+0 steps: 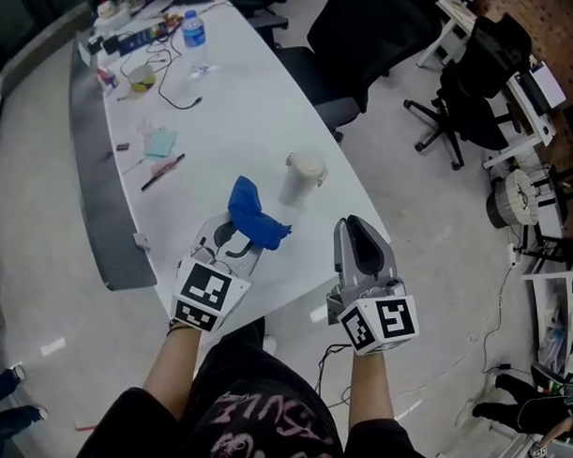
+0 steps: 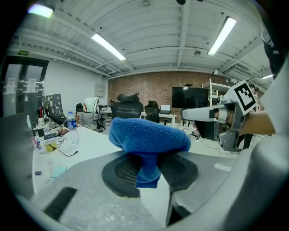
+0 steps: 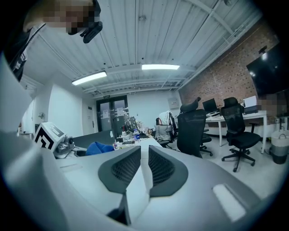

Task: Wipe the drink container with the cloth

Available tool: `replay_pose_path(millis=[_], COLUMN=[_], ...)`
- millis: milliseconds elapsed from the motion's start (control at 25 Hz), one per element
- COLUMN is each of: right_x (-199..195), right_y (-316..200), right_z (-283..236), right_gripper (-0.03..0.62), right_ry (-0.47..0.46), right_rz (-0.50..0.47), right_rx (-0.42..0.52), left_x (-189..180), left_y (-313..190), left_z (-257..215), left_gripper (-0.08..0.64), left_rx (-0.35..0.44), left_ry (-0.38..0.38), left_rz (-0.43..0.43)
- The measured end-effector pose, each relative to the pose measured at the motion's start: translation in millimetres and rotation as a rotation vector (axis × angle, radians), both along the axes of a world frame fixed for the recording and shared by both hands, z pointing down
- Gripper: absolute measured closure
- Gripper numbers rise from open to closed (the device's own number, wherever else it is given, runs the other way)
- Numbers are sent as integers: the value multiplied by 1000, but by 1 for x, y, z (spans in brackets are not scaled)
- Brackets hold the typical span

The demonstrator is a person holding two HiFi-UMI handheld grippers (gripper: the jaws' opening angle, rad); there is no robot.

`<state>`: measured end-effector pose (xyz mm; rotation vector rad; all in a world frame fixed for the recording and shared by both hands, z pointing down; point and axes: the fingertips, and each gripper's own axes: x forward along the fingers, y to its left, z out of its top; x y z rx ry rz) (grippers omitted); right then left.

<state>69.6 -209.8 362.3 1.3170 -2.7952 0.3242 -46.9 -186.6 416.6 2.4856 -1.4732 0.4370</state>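
The drink container, a pale lidded cup, stands upright near the edge of the white tabletop, untouched by either tool. Its long axis runs straight up, so the side wall is what I'll wipe.

Just short of the container on my side, and a little to its left, hangs the blue cloth. My left gripper has its jaws pinched on a lower fold of that cloth, and the rest bunches up over the pads into a soft mound. The cloth is lifted off the tabletop and doesn't yet touch the container.

On my side of the container again, but slightly to its right and a bit further off, is my right gripper. In its own view the jaws stand barely apart with only a narrow slit between the pads, and nothing is in it.

So the container lies ahead and to the right of the cloth-holding jaws, and ahead and to the left of the empty ones (a handy bracket). The left hand looks the nearer, though the steep head view makes depth hard to judge. I reckon the wipe comes in from the container's left while the right hand steadies it.
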Motion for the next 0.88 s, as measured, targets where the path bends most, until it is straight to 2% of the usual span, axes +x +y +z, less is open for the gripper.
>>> replay_pose_path(millis=[880], right_x=[35], right_y=[116], right_z=[-49], right_gripper=[593], right_ry=[-14], right_rz=[52], right_rx=[88], left_x=[10], left_y=[112], left_z=[-78], left_gripper=[451], left_rx=[148], left_ry=[-40], left_rz=[-17])
